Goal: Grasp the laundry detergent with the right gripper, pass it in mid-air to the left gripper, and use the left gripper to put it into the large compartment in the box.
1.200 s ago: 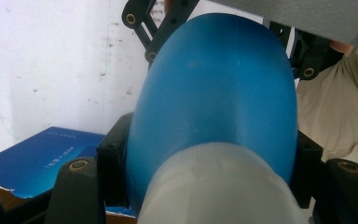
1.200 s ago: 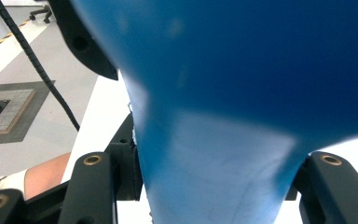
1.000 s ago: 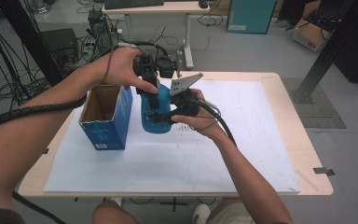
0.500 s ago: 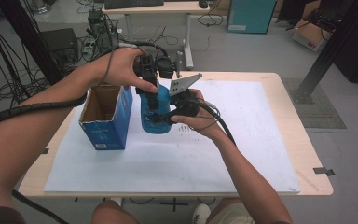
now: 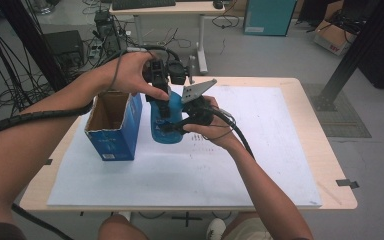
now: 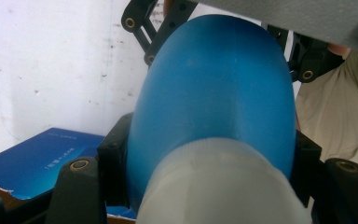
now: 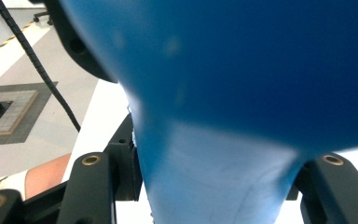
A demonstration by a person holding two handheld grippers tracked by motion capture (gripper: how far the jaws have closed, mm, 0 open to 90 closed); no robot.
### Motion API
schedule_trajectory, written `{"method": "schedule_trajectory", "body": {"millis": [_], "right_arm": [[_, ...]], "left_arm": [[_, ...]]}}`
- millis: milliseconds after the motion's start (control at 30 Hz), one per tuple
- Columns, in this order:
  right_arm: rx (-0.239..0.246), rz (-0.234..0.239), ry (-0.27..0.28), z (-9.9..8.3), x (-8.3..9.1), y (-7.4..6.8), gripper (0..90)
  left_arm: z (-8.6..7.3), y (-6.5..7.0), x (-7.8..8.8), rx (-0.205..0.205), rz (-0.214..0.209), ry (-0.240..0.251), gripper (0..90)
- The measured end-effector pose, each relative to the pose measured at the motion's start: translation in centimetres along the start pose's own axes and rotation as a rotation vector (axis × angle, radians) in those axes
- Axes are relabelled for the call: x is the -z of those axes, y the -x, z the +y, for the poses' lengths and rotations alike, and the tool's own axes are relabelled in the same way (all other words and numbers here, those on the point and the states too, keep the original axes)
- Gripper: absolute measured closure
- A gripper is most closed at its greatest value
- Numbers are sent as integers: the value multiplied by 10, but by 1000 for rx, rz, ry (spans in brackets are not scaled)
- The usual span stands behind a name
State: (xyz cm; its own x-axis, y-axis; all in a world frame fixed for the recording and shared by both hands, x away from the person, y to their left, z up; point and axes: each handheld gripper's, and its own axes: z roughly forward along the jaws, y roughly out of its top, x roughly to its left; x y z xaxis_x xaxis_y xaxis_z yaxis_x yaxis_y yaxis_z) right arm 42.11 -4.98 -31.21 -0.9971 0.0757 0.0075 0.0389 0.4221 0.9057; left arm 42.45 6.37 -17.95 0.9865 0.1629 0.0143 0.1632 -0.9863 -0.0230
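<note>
A blue bottle (image 5: pixel 166 117) with a whitish end is held just above the white sheet at mid table, next to the open blue box (image 5: pixel 112 125). My left gripper (image 5: pixel 162 106) comes down from above and is shut on the bottle's upper part. The right gripper (image 5: pixel 167 128) comes in from the right and is shut on its lower part. In the left gripper view the bottle (image 6: pixel 214 93) bulges between my jaws, its whitish end (image 6: pixel 219 186) closest to the camera. In the right gripper view the bottle (image 7: pixel 242 70) narrows to a paler end between the black jaws.
A large white sheet (image 5: pixel 260 150) covers most of the wooden table (image 5: pixel 330 165). The cardboard-lined blue box stands open-topped at the left, close to the bottle. Cables trail from both grippers. A desk (image 5: pixel 170 10) and boxes stand on the floor beyond the table.
</note>
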Motion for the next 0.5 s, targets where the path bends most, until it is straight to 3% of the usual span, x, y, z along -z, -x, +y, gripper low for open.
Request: {"method": "schedule_trajectory", "body": {"millis": [467,500], "right_arm": [[-6,-4,3,0,2,1,417],[-4,-4,5,0,2,1,417]], "left_arm": [[3,2,2,-5,11,3,365],[4,-3,2,-77,20,-4,365]]}}
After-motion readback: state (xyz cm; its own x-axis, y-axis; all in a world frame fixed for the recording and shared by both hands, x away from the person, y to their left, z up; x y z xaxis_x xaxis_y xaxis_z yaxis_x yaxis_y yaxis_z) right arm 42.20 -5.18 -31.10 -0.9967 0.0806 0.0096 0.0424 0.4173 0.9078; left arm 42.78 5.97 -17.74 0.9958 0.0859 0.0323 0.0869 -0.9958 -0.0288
